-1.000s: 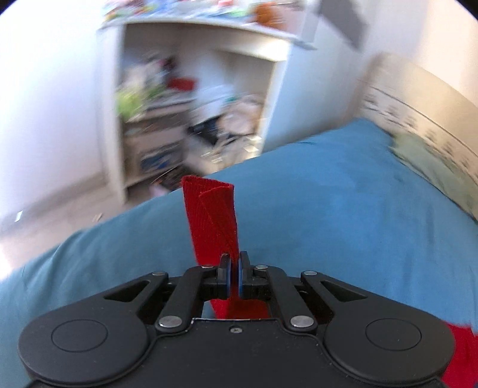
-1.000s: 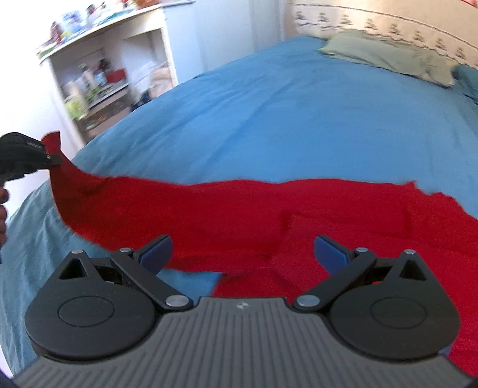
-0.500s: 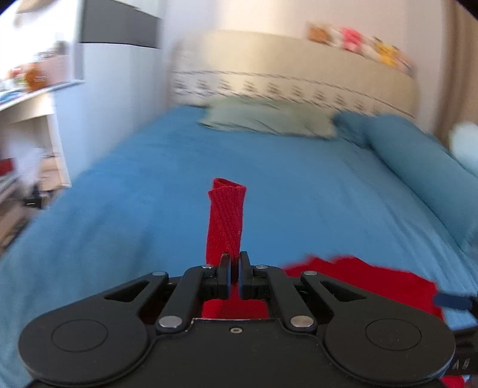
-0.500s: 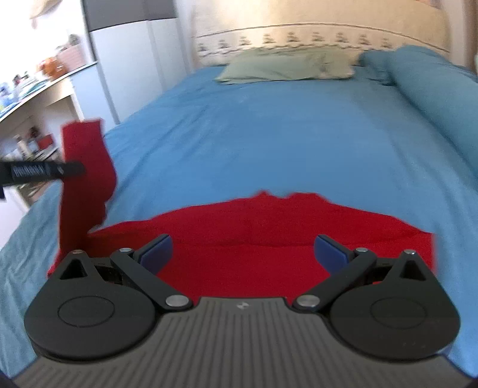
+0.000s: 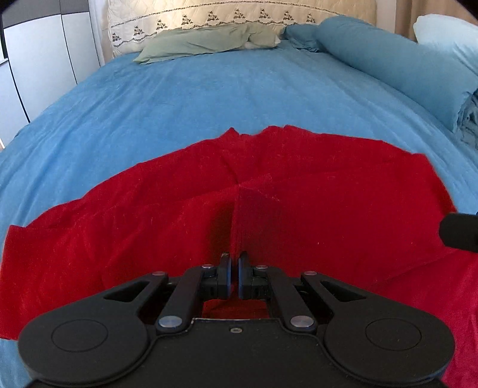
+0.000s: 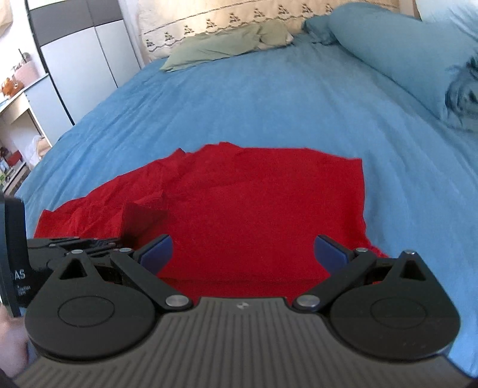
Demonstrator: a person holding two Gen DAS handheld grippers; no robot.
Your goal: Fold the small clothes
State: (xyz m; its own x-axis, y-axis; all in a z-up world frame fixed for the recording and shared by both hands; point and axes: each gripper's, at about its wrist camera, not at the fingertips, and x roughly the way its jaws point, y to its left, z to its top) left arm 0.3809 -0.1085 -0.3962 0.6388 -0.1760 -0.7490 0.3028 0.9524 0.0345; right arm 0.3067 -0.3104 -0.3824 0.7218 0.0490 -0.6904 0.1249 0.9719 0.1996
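Note:
A red garment (image 5: pixel 298 191) lies spread on the blue bedsheet (image 5: pixel 209 95). My left gripper (image 5: pixel 234 265) is shut on a folded edge of the red garment, which stands up as a ridge in front of the jaws, low over the cloth. In the right wrist view the red garment (image 6: pixel 254 203) lies just ahead, with my right gripper (image 6: pixel 242 249) open and empty above its near edge. The left gripper (image 6: pixel 89 241) shows at the left of that view, holding the raised fold.
A green pillow (image 5: pixel 206 41) and a blue bolster (image 5: pixel 397 62) lie at the head of the bed by a cream headboard (image 5: pixel 239 15). A white wardrobe (image 6: pixel 80 65) and a cluttered shelf (image 6: pixel 15 119) stand to the left of the bed.
My left gripper has swung from the shelf side to the right and come down, carrying the red fold over onto the garment. The right gripper stays open.

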